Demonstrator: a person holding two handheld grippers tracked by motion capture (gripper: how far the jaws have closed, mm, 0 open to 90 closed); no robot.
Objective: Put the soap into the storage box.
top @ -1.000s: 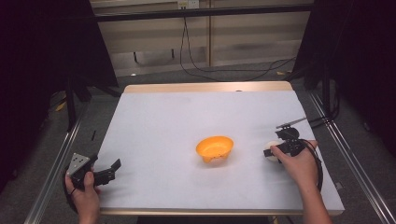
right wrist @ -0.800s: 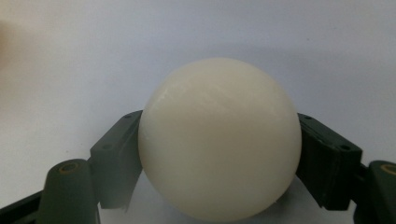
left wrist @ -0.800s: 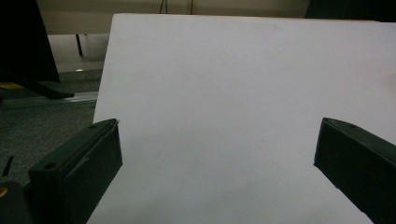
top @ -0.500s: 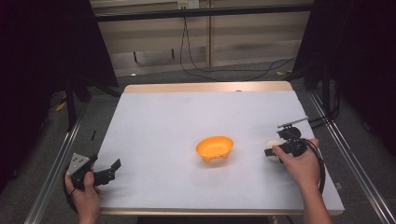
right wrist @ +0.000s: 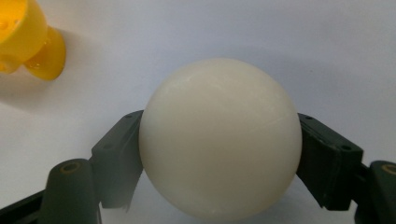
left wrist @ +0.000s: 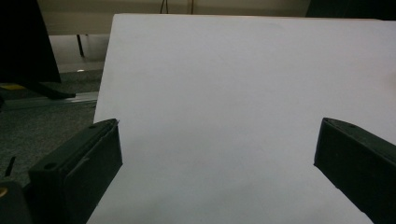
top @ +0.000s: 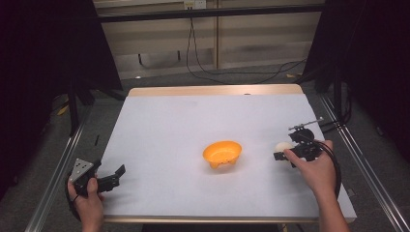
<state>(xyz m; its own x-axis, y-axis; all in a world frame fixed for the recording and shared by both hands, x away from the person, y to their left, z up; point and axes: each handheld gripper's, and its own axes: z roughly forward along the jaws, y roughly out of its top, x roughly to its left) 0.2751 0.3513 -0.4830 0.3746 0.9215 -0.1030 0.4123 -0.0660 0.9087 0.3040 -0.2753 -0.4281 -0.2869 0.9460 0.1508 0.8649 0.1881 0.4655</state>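
An orange bowl (top: 222, 153) sits near the middle of the white table (top: 193, 125); its yellow-orange edge (right wrist: 25, 37) shows at the top left of the right gripper view. A white ball (right wrist: 219, 137) sits between the jaws of my right gripper (right wrist: 219, 158), which is shut on it. In the high view that ball (top: 282, 146) and my right gripper (top: 284, 152) are right of the bowl. My left gripper (top: 115, 175) rests at the table's front left corner, open, with bare table between its jaws in the left gripper view (left wrist: 217, 154).
Black cables (top: 232, 72) lie on the floor beyond the table's far edge. Metal rails (top: 53, 179) run along both sides of the table. Dark curtains stand at left and right.
The right gripper with the ball has shifted slightly; the left gripper has not visibly moved.
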